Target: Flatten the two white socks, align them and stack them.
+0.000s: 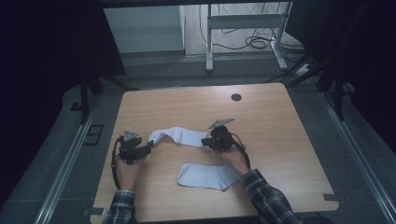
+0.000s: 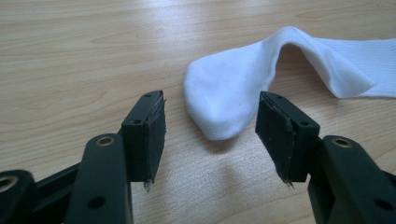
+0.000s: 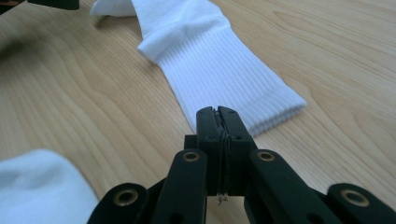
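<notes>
Near sock [image 1: 207, 177] lies flat on the desk [image 1: 289, 140], untouched. Right tongs [image 3: 218, 122] pressed together at far sock's [image 1: 180, 136] cuff, gripping nothing I can see. Left tongs [image 2: 211, 122] apart, framing its toe — ready for straightening, I reckon.

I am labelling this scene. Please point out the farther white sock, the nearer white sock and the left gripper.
farther white sock [image 3: 219, 70], right gripper view, ribbed leg
nearer white sock [image 1: 205, 176], high view, middle
left gripper [image 2: 210, 135], left gripper view, between fingertips
</notes>
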